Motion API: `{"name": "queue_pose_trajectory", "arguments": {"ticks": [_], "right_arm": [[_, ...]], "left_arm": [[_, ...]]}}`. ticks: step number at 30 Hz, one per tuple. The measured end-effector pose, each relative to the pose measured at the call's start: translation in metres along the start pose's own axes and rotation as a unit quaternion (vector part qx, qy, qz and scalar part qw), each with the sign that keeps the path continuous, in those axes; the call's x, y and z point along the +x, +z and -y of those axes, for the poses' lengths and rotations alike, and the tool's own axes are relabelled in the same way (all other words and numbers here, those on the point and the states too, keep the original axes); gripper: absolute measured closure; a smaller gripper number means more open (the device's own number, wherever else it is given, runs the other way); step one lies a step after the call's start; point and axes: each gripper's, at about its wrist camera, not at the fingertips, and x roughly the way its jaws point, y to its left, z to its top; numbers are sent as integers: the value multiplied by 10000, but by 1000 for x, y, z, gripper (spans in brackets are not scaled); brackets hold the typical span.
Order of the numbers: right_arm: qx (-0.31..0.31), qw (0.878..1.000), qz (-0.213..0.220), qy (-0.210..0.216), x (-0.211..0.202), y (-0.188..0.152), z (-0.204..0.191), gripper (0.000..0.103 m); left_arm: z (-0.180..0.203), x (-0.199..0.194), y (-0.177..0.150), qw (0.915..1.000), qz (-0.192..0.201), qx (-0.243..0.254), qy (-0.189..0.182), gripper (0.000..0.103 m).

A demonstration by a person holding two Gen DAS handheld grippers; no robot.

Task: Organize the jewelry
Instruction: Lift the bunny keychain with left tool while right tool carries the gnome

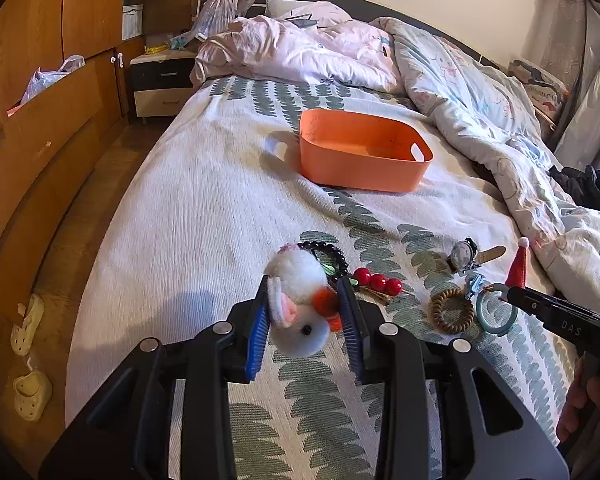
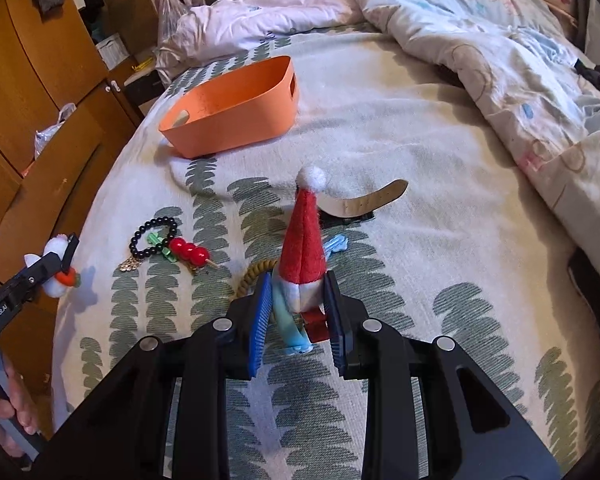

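My left gripper [image 1: 306,312] is shut on a white plush rabbit clip [image 1: 300,316] with an orange carrot, held above the bed; it also shows in the right wrist view [image 2: 58,266]. My right gripper [image 2: 298,304] is shut on a red santa-hat clip [image 2: 304,248], with a teal ring [image 2: 290,328] under its jaws. On the bedspread lie a black bead bracelet [image 2: 154,236], a red berry hairpin [image 2: 188,252], a brown coil hair tie [image 1: 452,310] and a watch [image 1: 466,254]. The orange basket [image 1: 364,156] stands farther back, nothing visible inside.
A crumpled duvet [image 1: 480,120] covers the right and far side of the bed. Wooden wardrobes [image 1: 40,120] and a nightstand [image 1: 160,84] line the left. Slippers [image 1: 30,360] lie on the floor by the bed's left edge.
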Motion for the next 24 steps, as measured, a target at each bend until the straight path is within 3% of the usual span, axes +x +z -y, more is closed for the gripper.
{"name": "queue_pose_trajectory", "arguments": {"ticks": [17,24], "right_arm": [[24,9994,292,173,-33,6,-6,76],[-77,9983,488,323,-71,-8,-20,76]], "left_arm": [[3,-6,1,10000,41,11,-34,70],[6,-28,-6,9999,117,15,-106,70]]}}
